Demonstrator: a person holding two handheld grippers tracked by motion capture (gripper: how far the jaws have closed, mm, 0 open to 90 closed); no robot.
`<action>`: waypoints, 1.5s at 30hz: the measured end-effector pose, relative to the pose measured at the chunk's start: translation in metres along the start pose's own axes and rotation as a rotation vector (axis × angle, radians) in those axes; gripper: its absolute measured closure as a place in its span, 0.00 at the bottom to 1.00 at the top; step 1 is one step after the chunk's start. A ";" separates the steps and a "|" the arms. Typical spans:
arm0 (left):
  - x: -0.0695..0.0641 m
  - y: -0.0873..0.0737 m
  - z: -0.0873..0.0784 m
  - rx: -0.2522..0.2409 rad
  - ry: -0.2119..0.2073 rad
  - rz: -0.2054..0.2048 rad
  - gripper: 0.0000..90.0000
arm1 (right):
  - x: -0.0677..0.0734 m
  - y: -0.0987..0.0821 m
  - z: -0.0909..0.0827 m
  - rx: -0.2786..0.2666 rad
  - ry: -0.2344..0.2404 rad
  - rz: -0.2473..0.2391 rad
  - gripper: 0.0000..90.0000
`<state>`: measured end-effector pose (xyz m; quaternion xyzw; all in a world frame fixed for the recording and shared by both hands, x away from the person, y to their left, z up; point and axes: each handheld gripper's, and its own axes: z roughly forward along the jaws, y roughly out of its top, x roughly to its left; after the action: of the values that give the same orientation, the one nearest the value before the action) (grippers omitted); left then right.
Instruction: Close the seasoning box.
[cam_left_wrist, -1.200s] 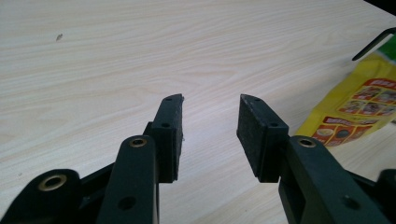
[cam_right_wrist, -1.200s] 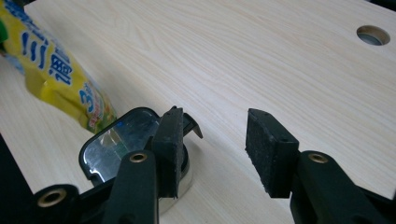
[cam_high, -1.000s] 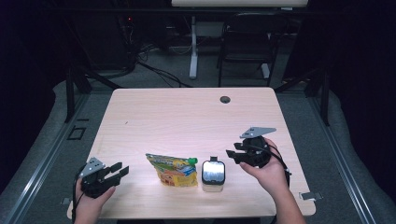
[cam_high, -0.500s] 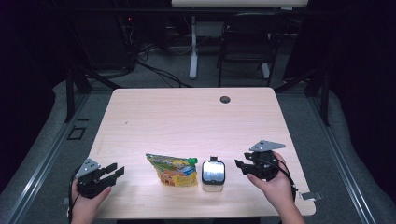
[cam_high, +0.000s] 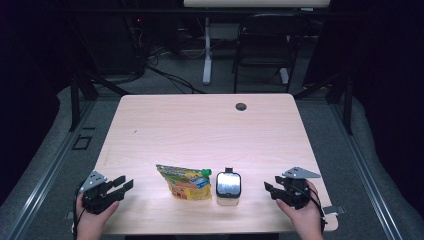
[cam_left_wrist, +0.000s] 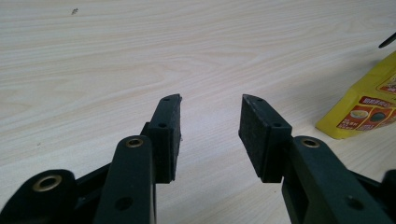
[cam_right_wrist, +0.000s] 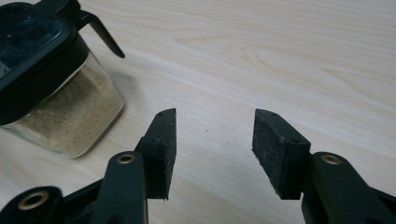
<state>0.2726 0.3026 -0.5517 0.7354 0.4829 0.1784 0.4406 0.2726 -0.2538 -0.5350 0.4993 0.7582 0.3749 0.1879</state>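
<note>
A pale wood-grain worktop (cam_high: 200, 135) fills the middle of the high view, with a small round dark hole (cam_high: 241, 106) near its far edge. Beyond it stand a dark chair (cam_high: 260, 50) and a white post on the grey floor.

At the near edge, roughly in the middle, lies a yellow pouch (cam_high: 186, 182) with a green cap at its right end, flat on the wood. Just to its right, close but apart, stands a clear jar (cam_high: 228, 187) with a black lid; the right gripper view shows it (cam_right_wrist: 60, 107) filled with a pale tan powder, a black lever sticking out from the lid.

The left gripper (cam_high: 120, 186) sits at the near left corner, held in a hand (cam_high: 92, 220), well left of the pouch. Its jaws stand apart with only bare wood between them (cam_left_wrist: 210, 126); the pouch's corner (cam_left_wrist: 364, 107) shows off to the right in that view.

The right gripper (cam_high: 272, 190) is at the near right, held in the other hand (cam_high: 302, 212), near the jar and pointing towards it without touching. Its jaws have just been opening and now stand wide, with nothing between them (cam_right_wrist: 215, 140).
</note>
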 end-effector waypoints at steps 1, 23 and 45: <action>0.000 0.000 0.000 0.006 0.000 0.002 0.65 | -0.001 -0.001 0.000 -0.006 -0.008 -0.002 0.55; -0.011 -0.003 0.013 0.064 0.014 0.059 0.57 | -0.003 -0.017 0.015 -0.011 -0.014 -0.026 0.53; -0.026 -0.005 0.025 0.102 -0.002 0.101 0.51 | 0.005 -0.015 0.023 0.001 0.025 -0.047 0.53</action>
<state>0.2749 0.2684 -0.5655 0.7805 0.4532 0.1750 0.3934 0.2763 -0.2442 -0.5614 0.4765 0.7723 0.3762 0.1871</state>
